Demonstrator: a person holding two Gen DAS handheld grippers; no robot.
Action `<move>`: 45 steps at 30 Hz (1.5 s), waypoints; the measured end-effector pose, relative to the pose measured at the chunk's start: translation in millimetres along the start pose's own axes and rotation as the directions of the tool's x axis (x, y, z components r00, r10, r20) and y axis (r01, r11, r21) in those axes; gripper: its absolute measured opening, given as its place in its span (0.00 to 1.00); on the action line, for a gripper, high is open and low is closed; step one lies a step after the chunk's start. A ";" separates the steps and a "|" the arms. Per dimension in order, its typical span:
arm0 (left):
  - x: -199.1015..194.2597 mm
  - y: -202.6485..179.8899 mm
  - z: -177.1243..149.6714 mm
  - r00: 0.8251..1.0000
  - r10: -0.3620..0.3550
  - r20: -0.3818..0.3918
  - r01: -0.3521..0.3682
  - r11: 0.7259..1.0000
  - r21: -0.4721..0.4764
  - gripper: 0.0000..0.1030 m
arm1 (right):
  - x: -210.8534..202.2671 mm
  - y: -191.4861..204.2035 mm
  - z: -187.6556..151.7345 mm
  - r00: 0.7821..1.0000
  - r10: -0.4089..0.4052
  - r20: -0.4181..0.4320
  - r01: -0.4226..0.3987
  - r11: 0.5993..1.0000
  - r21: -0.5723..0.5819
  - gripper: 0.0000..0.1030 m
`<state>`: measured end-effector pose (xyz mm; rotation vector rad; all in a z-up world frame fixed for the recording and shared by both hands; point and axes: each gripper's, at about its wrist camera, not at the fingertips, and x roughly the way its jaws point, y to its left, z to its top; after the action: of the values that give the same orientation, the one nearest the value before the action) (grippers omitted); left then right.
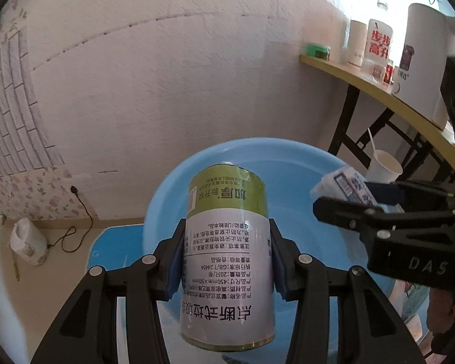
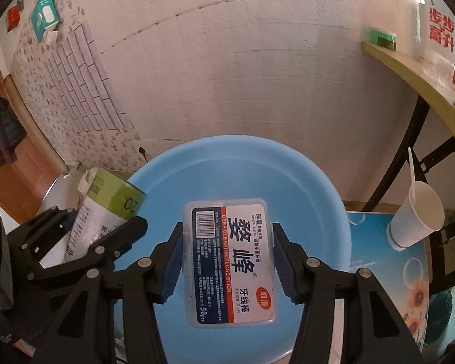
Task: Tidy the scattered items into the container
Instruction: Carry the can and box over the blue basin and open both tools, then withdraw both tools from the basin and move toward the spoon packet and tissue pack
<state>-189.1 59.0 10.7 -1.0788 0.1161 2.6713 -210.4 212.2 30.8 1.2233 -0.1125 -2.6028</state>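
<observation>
My left gripper is shut on a green-and-white roll of trash bags and holds it above the blue basin. My right gripper is shut on a clear floss stick box with a blue and white label, also held over the blue basin. Each gripper shows in the other's view: the right one with the box at right, the left one with the roll at left. The basin's inside shows nothing in it.
A white paper cup with a spoon stands on the printed tabletop right of the basin. A yellow folding table at the right carries a kettle, cups and boxes. A white wall is behind.
</observation>
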 end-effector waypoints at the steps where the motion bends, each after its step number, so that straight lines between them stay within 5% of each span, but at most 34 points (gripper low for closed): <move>1: 2.3 -1.4 -0.1 1.000 -0.002 0.000 0.002 1.000 0.007 0.45 | 1.3 -2.2 1.1 1.000 -0.004 0.002 0.004 1.000 0.000 0.54; 7: -10.6 -13.7 3.3 0.996 0.018 0.088 -0.025 0.996 0.080 0.76 | 3.3 -4.8 -2.3 1.000 -0.005 0.008 0.005 1.000 0.010 0.54; 11: -20.9 -10.6 4.0 0.993 0.020 0.115 -0.029 0.996 0.084 0.83 | 1.3 -6.3 -3.0 1.000 0.005 0.013 -0.005 1.000 0.024 0.54; 20: -41.1 10.3 -5.3 0.989 0.068 0.128 -0.067 0.998 -0.011 0.90 | -10.6 -0.8 -10.4 1.000 0.013 0.008 -0.013 1.000 -0.007 0.55; 22: -47.0 16.3 -7.2 0.988 0.077 0.135 -0.073 0.997 -0.035 0.92 | -12.4 -0.6 -11.8 1.000 0.028 -0.001 -0.028 1.000 -0.014 0.62; 24: -53.7 21.3 -10.2 0.986 0.085 0.144 -0.079 0.996 -0.051 0.95 | -18.1 1.7 -13.4 0.999 0.037 -0.012 -0.037 0.999 -0.027 0.86; 25: -56.3 23.0 -11.6 0.985 0.087 0.146 -0.080 0.995 -0.056 0.97 | -21.0 3.6 -12.5 0.999 0.038 -0.009 -0.038 0.998 -0.042 0.87; 32: -68.9 29.8 -26.5 0.986 0.105 0.126 -0.094 0.992 -0.087 0.97 | -45.6 3.1 -21.4 0.997 0.074 0.019 -0.073 0.996 -0.044 0.87; 45: -111.6 22.7 -59.8 0.990 0.100 0.095 -0.091 0.991 -0.095 0.98 | -92.8 -1.5 -60.5 1.000 0.019 0.023 -0.019 1.000 -0.013 0.87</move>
<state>-77.8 3.8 44.3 -0.9862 0.0281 2.8356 -107.8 241.0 60.8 1.1828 -0.1106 -2.5977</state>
